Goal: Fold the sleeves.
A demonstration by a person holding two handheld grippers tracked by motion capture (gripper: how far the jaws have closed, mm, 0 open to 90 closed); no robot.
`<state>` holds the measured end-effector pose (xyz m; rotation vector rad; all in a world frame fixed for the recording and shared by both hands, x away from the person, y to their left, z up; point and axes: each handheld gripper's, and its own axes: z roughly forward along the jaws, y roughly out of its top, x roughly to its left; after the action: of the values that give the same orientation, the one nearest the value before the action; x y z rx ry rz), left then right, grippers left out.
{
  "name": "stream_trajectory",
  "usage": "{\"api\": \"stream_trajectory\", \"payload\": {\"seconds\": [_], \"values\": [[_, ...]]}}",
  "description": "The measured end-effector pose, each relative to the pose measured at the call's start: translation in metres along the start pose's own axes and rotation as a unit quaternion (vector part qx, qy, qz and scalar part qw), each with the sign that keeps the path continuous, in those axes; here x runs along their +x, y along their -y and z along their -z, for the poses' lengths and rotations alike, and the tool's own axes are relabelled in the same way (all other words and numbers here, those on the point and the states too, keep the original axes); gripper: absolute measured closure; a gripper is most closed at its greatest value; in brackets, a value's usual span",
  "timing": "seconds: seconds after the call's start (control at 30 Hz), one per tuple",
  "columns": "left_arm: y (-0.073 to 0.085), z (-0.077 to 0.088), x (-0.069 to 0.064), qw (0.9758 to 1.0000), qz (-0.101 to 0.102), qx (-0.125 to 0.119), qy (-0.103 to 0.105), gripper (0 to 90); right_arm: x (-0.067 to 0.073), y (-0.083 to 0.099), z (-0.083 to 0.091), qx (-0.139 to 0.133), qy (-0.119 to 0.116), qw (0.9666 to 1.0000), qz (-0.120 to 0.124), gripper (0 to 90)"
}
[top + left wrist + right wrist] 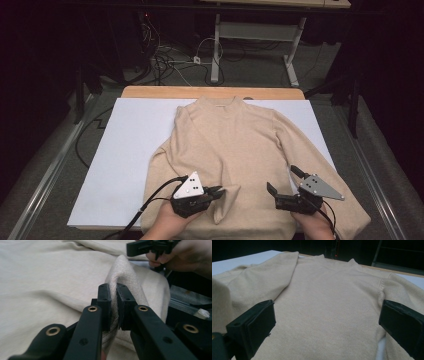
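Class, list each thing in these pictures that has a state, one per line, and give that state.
Sweater: lying front up on the table, neck away from the person, hem pulled up into a fold near the left side.
Left hand-held gripper: shut on a fold of the sweater.
Right hand-held gripper: open, jaws wide, nothing between them, over the sweater's lower part.
White table cover: flat under the sweater.

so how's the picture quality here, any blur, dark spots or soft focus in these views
High view: sweater and white table evenly lit, room behind very dark. Left gripper view: jaws close up and soft, pinched fold sharpest, sweater behind blurred. Right gripper view: jaws blurred at the edges, knit sharp mid-frame, background black.
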<state>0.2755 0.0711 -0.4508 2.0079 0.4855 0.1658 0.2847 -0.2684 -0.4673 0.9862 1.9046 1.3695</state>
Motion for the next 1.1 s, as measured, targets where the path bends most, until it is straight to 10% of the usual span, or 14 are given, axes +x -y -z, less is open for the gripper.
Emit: {"api": "stream_trajectory", "payload": {"seconds": [0.33,0.57,0.83,1.1], "values": [[0.005,-0.041,-0.033,0.9974,-0.017,0.037,0.060,80.1,-0.001,0.000,0.000,-0.001,-0.001,1.0000,-0.001,1.5],[0.003,-0.033,-0.030,0.9976,0.009,0.016,0.067,62.8,0.001,0.000,0.000,0.000,-0.004,1.0000,0.001,1.3],[0.008,0.001,-0.006,0.9992,0.038,-0.013,-0.007,34.6,0.002,0.000,0.000,0.000,-0.005,1.0000,0.000,1.4],[0.031,0.048,0.033,0.9929,0.068,-0.004,-0.098,15.4,0.005,0.000,0.000,-0.001,-0.011,0.9999,-0.001,0.6]]}}
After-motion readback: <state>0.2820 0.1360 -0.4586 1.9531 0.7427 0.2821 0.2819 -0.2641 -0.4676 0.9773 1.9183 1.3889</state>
